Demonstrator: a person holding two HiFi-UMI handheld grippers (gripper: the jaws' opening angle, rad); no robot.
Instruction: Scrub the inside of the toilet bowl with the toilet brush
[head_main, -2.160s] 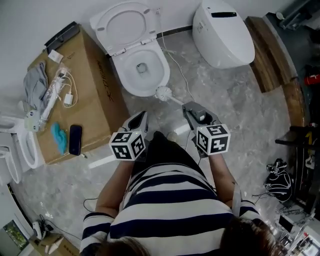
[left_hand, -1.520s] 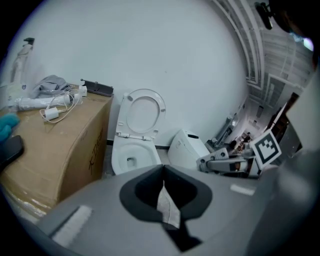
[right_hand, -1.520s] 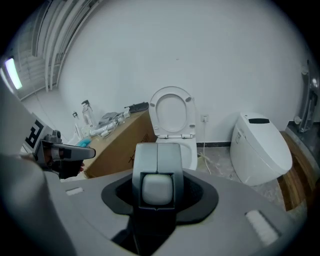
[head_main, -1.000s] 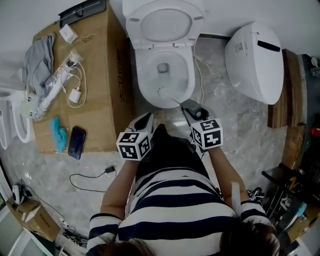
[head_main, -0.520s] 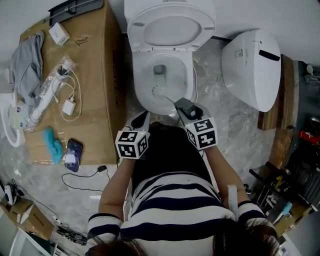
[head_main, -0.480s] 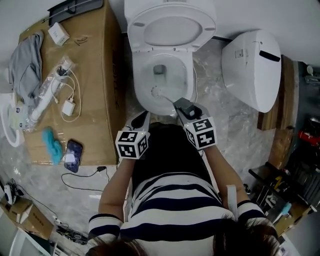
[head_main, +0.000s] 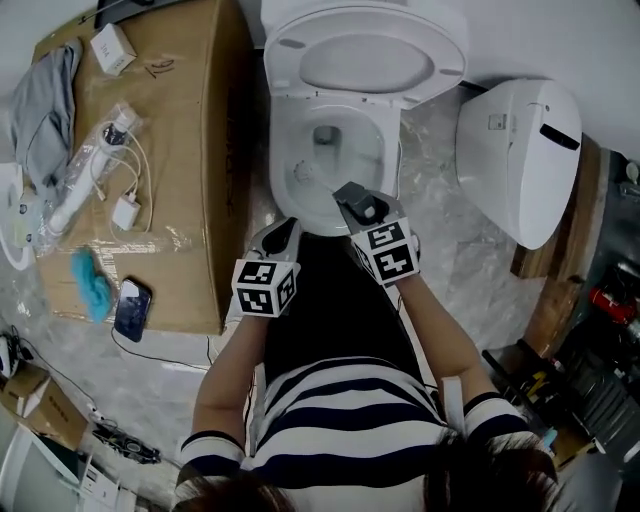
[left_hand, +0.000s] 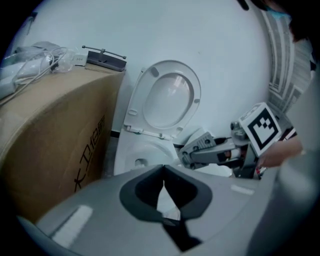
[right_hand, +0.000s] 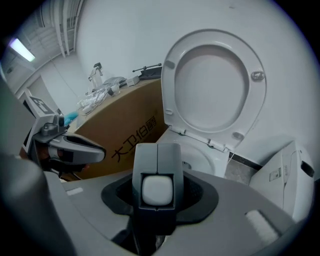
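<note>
The white toilet bowl (head_main: 340, 150) stands open, its lid (head_main: 365, 55) raised against the wall. My right gripper (head_main: 345, 192) reaches over the bowl's near rim and is shut on the toilet brush; the white end of its handle (right_hand: 157, 190) shows between the jaws. The brush head (head_main: 305, 168) is a faint white blob low on the bowl's near left wall. My left gripper (head_main: 283, 228) hangs just short of the bowl's front left. Its jaws are shut with nothing in them (left_hand: 164, 172). The left gripper view shows the right gripper (left_hand: 200, 150) above the bowl (left_hand: 145, 155).
A large cardboard box (head_main: 170, 150) stands tight against the toilet's left side, with a phone (head_main: 132, 308), a teal cloth (head_main: 92, 285), cables and a grey garment (head_main: 40, 100) on it. A second white toilet unit (head_main: 520, 150) lies to the right, with wooden boards (head_main: 560, 290) beyond.
My right gripper has moved forward over the bowl's rim, carrying the brush head from the floor in front into the bowl. The left gripper stays close to the person's body.
</note>
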